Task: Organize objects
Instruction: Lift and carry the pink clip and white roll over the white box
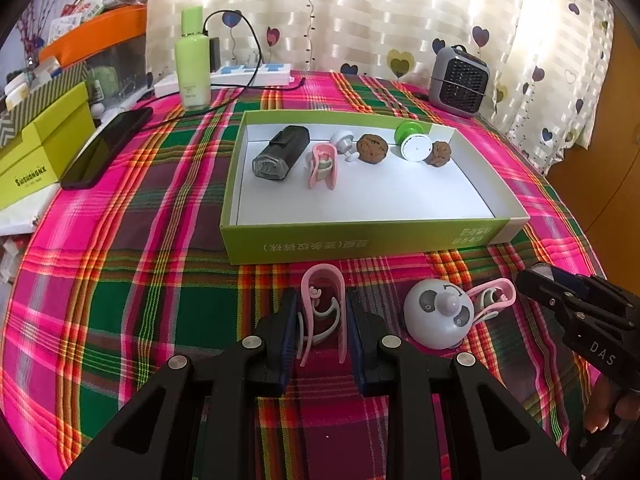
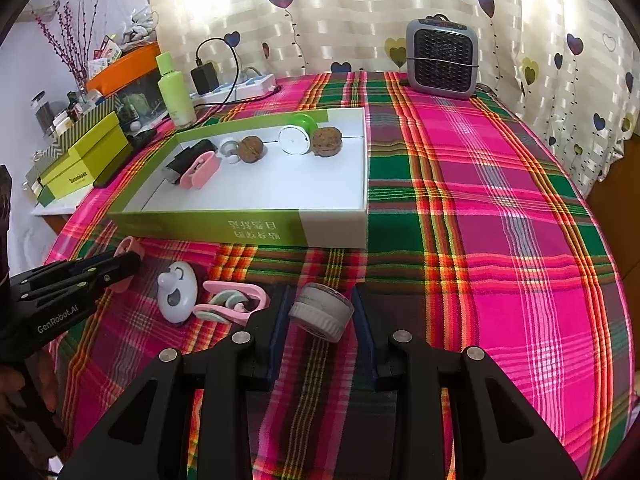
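A green-sided box [image 1: 360,242] with a white floor [image 2: 280,184] lies on the plaid cloth. In it are a black light [image 1: 280,152], a pink clip [image 1: 322,166], a small white knob [image 1: 342,142], two walnuts [image 1: 372,148], and a green-and-white disc [image 1: 412,142]. My left gripper [image 1: 322,322] stands open around a pink clip [image 1: 324,312] in front of the box. My right gripper [image 2: 322,316] stands open around a grey ribbed cap [image 2: 322,312]. A white panda-face toy [image 1: 438,314] and another pink clip [image 1: 490,300] lie between the two grippers.
A green bottle [image 1: 194,60], a power strip [image 1: 252,74] with a charger and cable, and a black phone [image 1: 106,148] are at the back left. A grey heater [image 1: 458,80] stands at the back right. Green boxes [image 1: 44,144] are stacked at the left.
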